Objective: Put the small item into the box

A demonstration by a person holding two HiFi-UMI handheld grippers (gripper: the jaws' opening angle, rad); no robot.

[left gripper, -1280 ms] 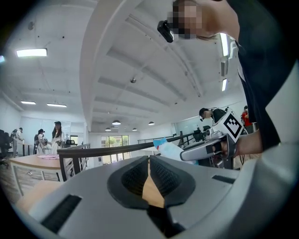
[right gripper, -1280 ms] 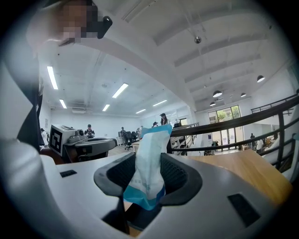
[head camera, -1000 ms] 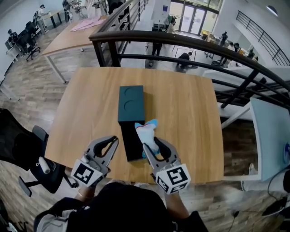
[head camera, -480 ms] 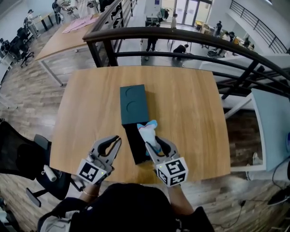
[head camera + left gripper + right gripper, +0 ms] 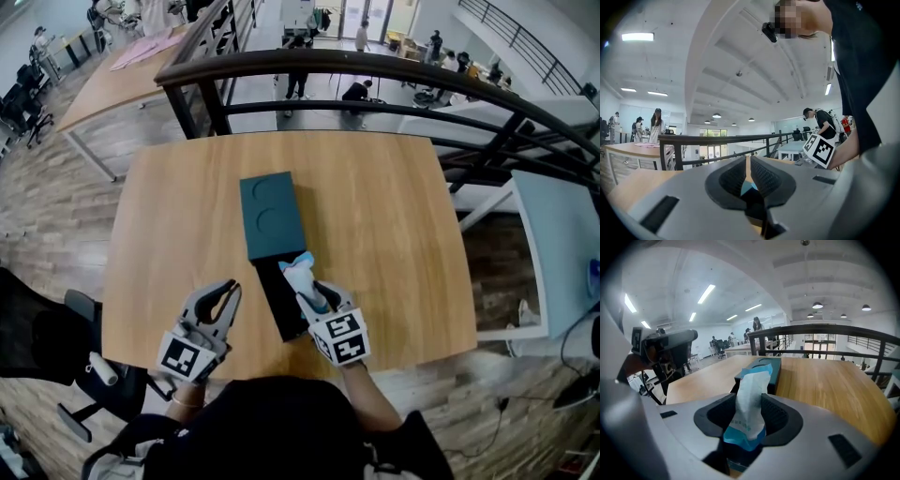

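A dark teal box (image 5: 270,216) lies in the middle of the wooden table (image 5: 384,234), and its black inner tray (image 5: 277,305) is slid out toward me. My right gripper (image 5: 306,285) is shut on a white and blue packet (image 5: 298,269) and hangs tilted down over the tray's right side. In the right gripper view the packet (image 5: 750,401) stands up between the pads, with the box (image 5: 771,367) just beyond. My left gripper (image 5: 226,291) is left of the tray near the front edge. It (image 5: 748,171) is shut with nothing in it.
A black railing (image 5: 375,70) runs behind the table's far edge, with a lower floor and people beyond. An office chair (image 5: 89,361) stands at the lower left. A white table (image 5: 558,253) is at the right. Bare wood lies on both sides of the box.
My right gripper has sunk with the packet toward the open tray and tipped further down. The left gripper has drifted a little lower beside the tray.
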